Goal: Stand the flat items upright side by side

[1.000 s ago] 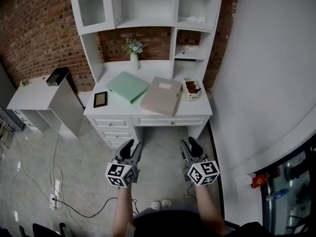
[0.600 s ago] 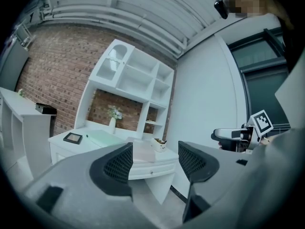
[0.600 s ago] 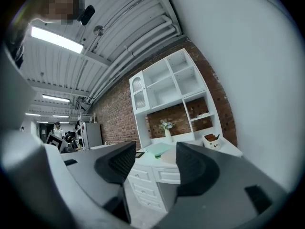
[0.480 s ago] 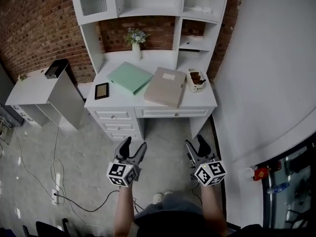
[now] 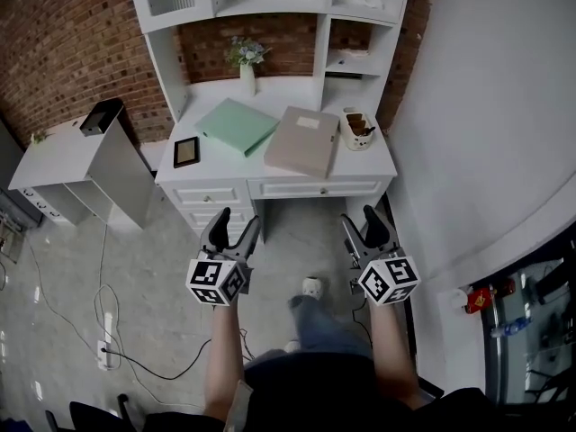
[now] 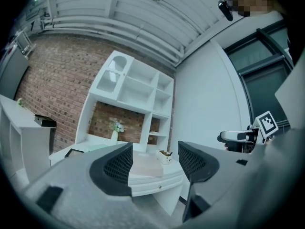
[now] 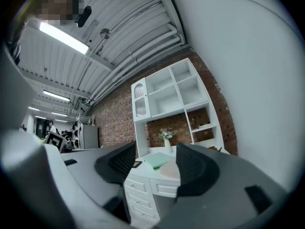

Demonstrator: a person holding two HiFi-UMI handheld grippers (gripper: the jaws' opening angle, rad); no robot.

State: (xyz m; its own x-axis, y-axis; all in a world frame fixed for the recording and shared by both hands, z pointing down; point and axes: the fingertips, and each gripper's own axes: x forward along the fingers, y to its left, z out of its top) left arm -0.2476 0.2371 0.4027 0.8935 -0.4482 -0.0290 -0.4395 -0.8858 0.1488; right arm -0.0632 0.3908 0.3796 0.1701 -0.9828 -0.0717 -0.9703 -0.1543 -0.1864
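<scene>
Green folder (image 5: 236, 125) flat, long axis diagonal | beige folder (image 5: 303, 140) flat | left tool (image 5: 239, 219), right tool (image 5: 358, 216) just opened, empty

The flat mint-green folder (image 5: 236, 125) is one plain pale colour. The flat beige box file (image 5: 302, 140) carries a small white label. The white wooden desk (image 5: 270, 190) stands out against the red-brown brick wall (image 5: 63, 52) with its pale mortar lines. The left gripper (image 5: 238, 219) and right gripper (image 5: 358, 216) have black, mesh-patterned jaws and white cubes with black square markers. The concrete floor (image 5: 153, 277) is mottled grey.
</scene>
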